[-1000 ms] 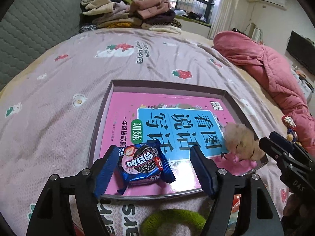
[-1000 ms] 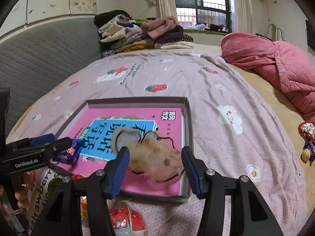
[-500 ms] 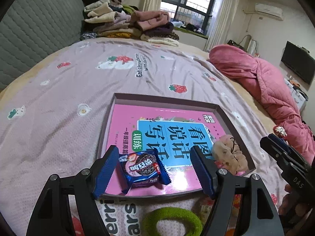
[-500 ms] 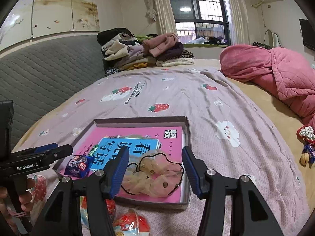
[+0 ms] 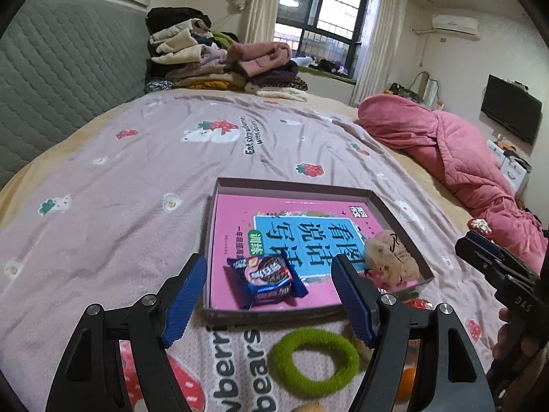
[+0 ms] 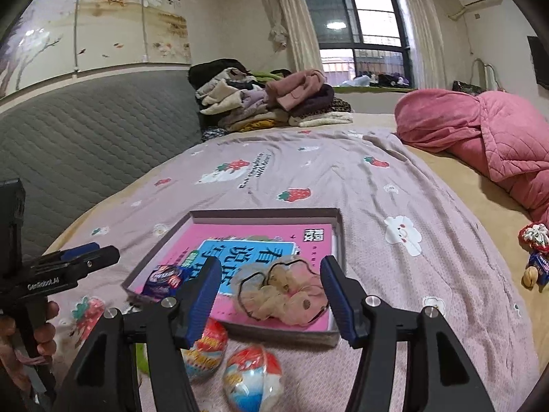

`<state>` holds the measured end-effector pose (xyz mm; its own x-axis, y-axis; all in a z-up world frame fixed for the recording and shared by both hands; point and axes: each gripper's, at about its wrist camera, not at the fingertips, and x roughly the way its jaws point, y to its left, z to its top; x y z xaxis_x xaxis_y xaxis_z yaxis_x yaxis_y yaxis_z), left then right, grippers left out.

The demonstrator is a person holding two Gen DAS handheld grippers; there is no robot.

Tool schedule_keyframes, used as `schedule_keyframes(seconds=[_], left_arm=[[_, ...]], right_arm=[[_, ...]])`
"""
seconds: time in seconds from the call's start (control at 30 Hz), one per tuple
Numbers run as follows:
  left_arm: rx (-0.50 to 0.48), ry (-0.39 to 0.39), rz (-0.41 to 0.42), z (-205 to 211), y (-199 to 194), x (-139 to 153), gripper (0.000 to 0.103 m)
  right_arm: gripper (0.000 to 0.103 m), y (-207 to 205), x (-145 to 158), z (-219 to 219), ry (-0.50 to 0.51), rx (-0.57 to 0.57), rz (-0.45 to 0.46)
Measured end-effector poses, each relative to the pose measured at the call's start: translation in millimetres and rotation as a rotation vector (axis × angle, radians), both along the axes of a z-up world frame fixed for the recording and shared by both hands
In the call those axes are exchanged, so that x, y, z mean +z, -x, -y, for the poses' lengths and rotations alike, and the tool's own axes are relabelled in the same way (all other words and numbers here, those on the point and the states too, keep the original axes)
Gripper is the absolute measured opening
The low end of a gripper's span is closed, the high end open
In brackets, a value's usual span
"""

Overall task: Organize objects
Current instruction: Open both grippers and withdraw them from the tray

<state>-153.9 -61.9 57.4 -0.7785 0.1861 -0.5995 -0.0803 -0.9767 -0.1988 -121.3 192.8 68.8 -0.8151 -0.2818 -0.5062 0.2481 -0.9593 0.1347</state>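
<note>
Inside the shallow box (image 5: 219, 240) near the bed's near edge, a blue cookie packet (image 5: 267, 279) is seen lying loose at the near-left corner, framed by the left tongs (image 5: 267, 304), which are spread wide and empty. At the near-right corner a beige scrunchie (image 6: 284, 292) is being released as the right tongs (image 6: 269, 300) open, nothing pinched. Still outside, a green hair tie (image 5: 312, 360) and two toy eggs (image 6: 252, 377) are left to be stowed.
</note>
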Motion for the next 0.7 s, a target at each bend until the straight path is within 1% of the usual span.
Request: schedule_keyframes(seconds=[0.13, 0.27, 0.37, 0.5, 0.6, 0.7], left_arm=[[0.018, -0.007, 0.0, 7, -14, -2, 0.076], [0.032, -0.001, 0.004, 11, -25, -7, 0.076], [0.026, 0.026, 0.0, 8, -34, -11, 0.076], [-0.016, 0.052, 0.017, -1, -45, -19, 0.076], [-0.048, 0.057, 0.034, -8, -54, -25, 0.076], [-0.078, 0.087, 0.041, -18, -60, -31, 0.076]], right_arm=[[0.06, -13, -2, 4, -0.015, 0.022, -0.002], [0.06, -24, -7, 9, -0.01, 0.053, 0.022], [0.059, -31, -11, 12, -0.016, 0.082, 0.039], [0.06, -38, -15, 15, -0.039, 0.105, 0.044], [0.059, -40, -18, 15, -0.05, 0.108, 0.055], [0.06, -38, -23, 14, -0.057, 0.103, 0.075]])
